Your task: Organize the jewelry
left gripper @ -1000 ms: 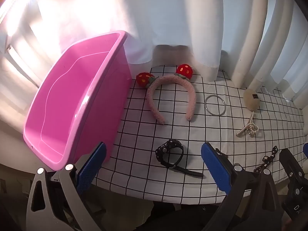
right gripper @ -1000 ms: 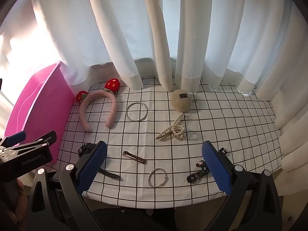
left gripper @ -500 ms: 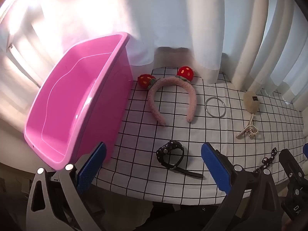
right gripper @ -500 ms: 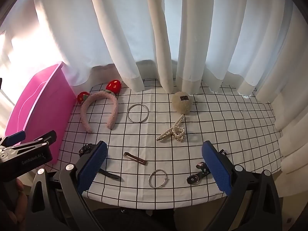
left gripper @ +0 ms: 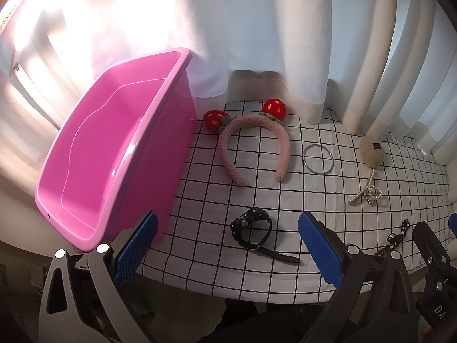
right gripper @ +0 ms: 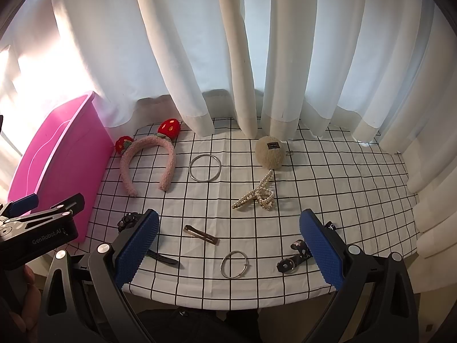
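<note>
A pink bin (left gripper: 114, 154) stands at the table's left end; it also shows in the right wrist view (right gripper: 57, 165). On the checked cloth lie a pink strawberry headband (left gripper: 254, 143), a black watch (left gripper: 254, 228), a silver bangle (right gripper: 204, 168), a pearl clip (right gripper: 255, 195), a beige pompom (right gripper: 270, 152), a brown hair clip (right gripper: 201, 234), a small ring (right gripper: 234, 264) and a black strap piece (right gripper: 294, 255). My left gripper (left gripper: 227, 245) is open and empty, just short of the watch. My right gripper (right gripper: 228, 245) is open and empty above the front edge.
White curtains (right gripper: 242, 57) hang behind the table and around its right side. The table's front edge (right gripper: 228, 303) lies just ahead of both grippers. The left gripper's body (right gripper: 37, 228) shows at the left of the right wrist view.
Both views have shifted slightly: the bin and the items sit a little lower in frame. Nothing on the table has moved, and both grippers stay open.
</note>
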A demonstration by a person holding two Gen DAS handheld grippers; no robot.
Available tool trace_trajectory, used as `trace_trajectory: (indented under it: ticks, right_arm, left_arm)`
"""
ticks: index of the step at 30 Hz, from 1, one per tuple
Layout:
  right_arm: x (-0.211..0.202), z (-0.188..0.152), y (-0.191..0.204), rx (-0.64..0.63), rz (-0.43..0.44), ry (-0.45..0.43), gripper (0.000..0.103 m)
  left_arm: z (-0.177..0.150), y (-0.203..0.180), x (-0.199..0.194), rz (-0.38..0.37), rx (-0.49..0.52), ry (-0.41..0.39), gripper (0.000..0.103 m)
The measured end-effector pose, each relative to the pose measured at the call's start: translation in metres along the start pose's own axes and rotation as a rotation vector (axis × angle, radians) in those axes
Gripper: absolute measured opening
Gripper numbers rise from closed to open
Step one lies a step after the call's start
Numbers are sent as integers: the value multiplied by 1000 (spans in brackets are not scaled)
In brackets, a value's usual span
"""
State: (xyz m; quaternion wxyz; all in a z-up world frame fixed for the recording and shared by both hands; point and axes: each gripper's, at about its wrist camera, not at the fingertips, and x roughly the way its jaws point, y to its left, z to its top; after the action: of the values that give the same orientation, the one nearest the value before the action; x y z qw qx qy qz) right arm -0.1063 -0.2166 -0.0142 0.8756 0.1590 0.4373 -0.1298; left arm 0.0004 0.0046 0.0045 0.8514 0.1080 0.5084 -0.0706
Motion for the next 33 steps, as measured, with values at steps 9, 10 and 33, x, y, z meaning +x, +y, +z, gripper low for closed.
trace_trajectory:
  ticks: [9,10,33]
  right_arm:
    - [0,-2,0,0,2,-2,94]
    - [0,-1,0,0,2,-2,94]
    - [-2,-3,1,5,5,-7,94]
  left_arm:
    - [-1,-1,-2,2,-1,0,97]
    - [-1,-1,-2,2,-1,-1,97]
    - [-3,-2,-3,1,1,-5,97]
